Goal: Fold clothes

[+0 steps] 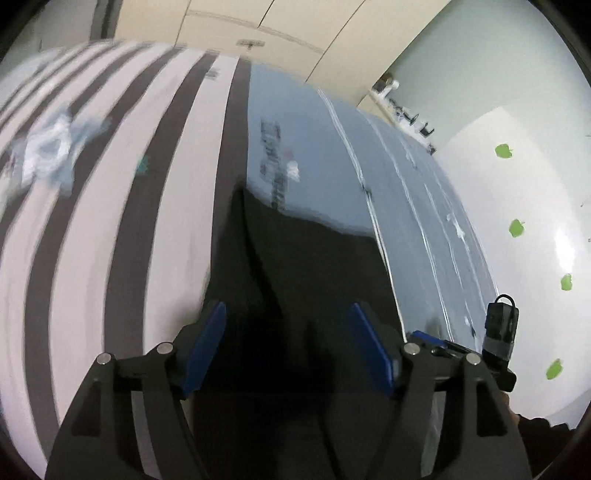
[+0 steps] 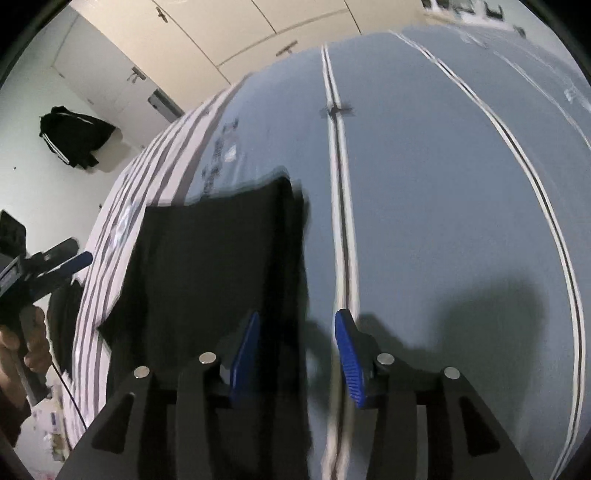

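Note:
A black garment (image 1: 306, 266) lies flat on the bed, partly on the blue-grey sheet (image 1: 317, 147) and partly on the white sheet with dark stripes (image 1: 110, 221). My left gripper (image 1: 290, 347) hovers over the garment's near part, its blue pads (image 1: 207, 343) wide apart and pressing on nothing. In the right wrist view the black garment (image 2: 221, 258) spreads to the left. My right gripper (image 2: 295, 354) stands open over the garment's right edge, where cloth meets the blue-grey sheet (image 2: 443, 203). The left gripper (image 2: 79, 260) shows at that view's left edge, held by a hand (image 2: 33, 347).
A black jacket with white stripes (image 2: 74, 140) lies on the floor beyond the bed. Cream wardrobe doors (image 1: 258, 29) stand behind the bed. A white surface with green stickers (image 1: 517, 227) runs along the bed's right side. Small clutter (image 1: 406, 114) sits at the far corner.

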`<state>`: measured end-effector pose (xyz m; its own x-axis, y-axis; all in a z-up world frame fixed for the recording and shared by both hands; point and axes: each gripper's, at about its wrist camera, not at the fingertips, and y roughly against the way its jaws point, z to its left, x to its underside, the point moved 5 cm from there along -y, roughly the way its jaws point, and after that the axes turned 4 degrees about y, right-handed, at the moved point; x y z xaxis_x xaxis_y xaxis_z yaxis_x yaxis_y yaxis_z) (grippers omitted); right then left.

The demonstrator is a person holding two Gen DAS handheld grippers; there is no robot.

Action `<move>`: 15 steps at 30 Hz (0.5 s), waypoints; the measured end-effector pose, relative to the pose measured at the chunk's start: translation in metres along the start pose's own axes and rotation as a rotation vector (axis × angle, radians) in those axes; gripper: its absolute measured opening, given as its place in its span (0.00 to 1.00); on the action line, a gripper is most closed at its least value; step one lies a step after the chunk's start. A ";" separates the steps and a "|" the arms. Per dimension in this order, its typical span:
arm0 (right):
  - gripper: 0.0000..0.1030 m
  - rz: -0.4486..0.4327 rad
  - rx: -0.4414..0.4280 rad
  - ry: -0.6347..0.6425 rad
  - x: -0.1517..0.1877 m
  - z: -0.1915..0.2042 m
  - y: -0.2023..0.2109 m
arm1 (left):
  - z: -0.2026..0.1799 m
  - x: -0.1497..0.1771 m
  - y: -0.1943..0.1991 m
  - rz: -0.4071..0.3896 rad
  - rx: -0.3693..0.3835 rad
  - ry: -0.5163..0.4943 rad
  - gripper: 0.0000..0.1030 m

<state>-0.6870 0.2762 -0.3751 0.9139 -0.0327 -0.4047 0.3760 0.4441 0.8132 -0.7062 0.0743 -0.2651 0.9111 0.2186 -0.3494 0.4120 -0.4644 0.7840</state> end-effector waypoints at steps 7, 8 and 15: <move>0.51 0.085 -0.063 -0.051 0.116 0.003 0.044 | 0.009 0.056 -0.029 0.076 0.004 0.065 0.66; 0.53 0.090 -0.065 -0.057 0.128 0.004 0.051 | 0.012 0.053 -0.033 0.065 -0.004 0.079 0.66; 0.55 0.149 -0.087 -0.066 0.168 0.019 0.066 | 0.008 0.014 -0.057 0.045 -0.008 0.090 0.66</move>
<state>-0.5053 0.2829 -0.3817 0.9676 -0.0186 -0.2519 0.2239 0.5245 0.8214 -0.7172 0.0964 -0.3189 0.9240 0.2744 -0.2665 0.3705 -0.4688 0.8019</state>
